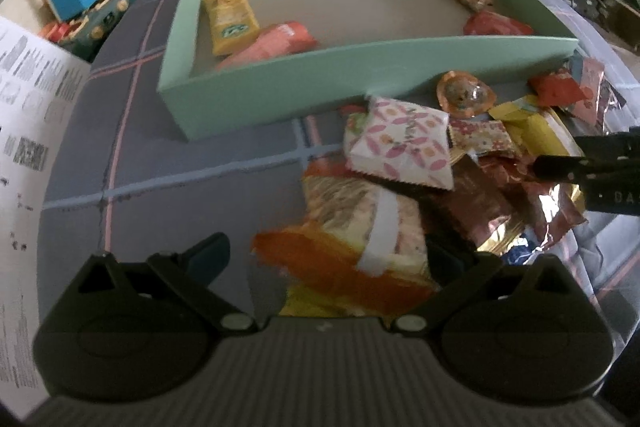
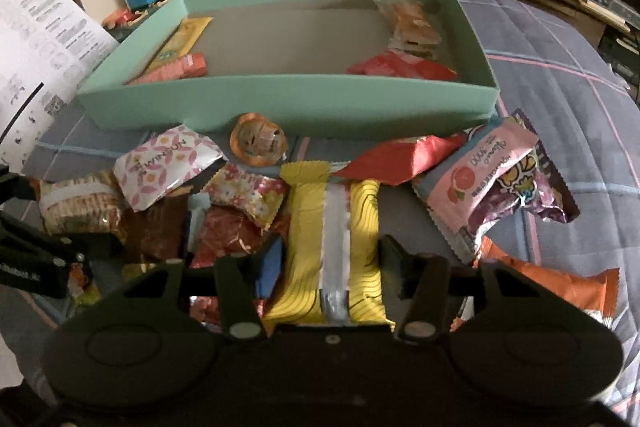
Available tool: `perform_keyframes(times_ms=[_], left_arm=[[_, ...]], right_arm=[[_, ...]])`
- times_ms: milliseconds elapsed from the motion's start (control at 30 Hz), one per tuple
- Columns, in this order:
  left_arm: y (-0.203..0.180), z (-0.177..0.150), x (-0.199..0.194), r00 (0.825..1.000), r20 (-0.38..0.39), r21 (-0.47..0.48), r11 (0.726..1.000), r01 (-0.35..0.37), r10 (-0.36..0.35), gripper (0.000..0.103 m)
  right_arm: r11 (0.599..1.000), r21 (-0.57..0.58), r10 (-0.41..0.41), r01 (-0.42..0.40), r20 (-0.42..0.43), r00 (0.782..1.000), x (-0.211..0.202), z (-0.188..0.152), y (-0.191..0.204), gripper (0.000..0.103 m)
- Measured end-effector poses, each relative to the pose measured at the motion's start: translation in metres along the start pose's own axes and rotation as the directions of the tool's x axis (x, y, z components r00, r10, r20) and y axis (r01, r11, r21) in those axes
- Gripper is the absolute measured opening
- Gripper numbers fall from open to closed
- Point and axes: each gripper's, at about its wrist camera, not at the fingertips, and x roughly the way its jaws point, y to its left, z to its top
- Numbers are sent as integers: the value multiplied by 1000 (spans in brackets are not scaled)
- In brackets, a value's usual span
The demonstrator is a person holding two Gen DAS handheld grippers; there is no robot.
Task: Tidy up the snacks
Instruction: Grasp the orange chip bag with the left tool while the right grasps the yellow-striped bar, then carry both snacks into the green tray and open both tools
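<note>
Left tool [image 1: 324,255] spread wide over an orange-and-cream snack [image 1: 352,227], pads clear of it. Right tool [image 2: 320,259] closed against the yellow snack bar [image 2: 316,227] in the snack pile on the plaid bedcover [image 2: 560,99], just below the mint box [image 2: 280,99].

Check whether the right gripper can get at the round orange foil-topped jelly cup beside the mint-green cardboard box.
Probably not yet: the right gripper is closed around the yellow packet, which lies between it and the round orange foil-topped jelly cup by the mint-green cardboard box.
</note>
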Motion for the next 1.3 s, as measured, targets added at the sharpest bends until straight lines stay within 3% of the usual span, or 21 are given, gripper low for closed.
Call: perform_keyframes(times_ms=[67, 267, 433, 867, 933, 1100, 1300], left_arm=[[-4, 1, 2, 1000, -2, 14, 1000, 2, -2, 102], [-16, 0, 8, 1000, -16, 58, 998, 21, -20, 87], [-15, 2, 3, 999, -4, 35, 998, 53, -53, 60], [2, -4, -31, 995, 74, -61, 996, 65, -61, 58], [5, -5, -39, 994, 91, -73, 995, 71, -64, 58], [8, -5, -54, 990, 124, -86, 994, 75, -64, 58], [6, -9, -62, 989, 135, -87, 993, 76, -64, 58]], right_arm=[[1000, -5, 1, -1, 0, 1000, 2, 2, 1, 52], [1000, -26, -11, 12, 21, 1000, 7, 3, 4, 52], [1000, -18, 1, -1, 21, 1000, 3, 2, 3, 47], [991, 102, 87, -89, 25, 996, -26, -5, -14, 46], [989, 107, 97, -101, 42, 994, -34, -4, -14, 42], [989, 90, 107, -114, 76, 991, -48, 0, -12, 42], [989, 101, 100, -105, 54, 994, -48, -8, -16, 42]])
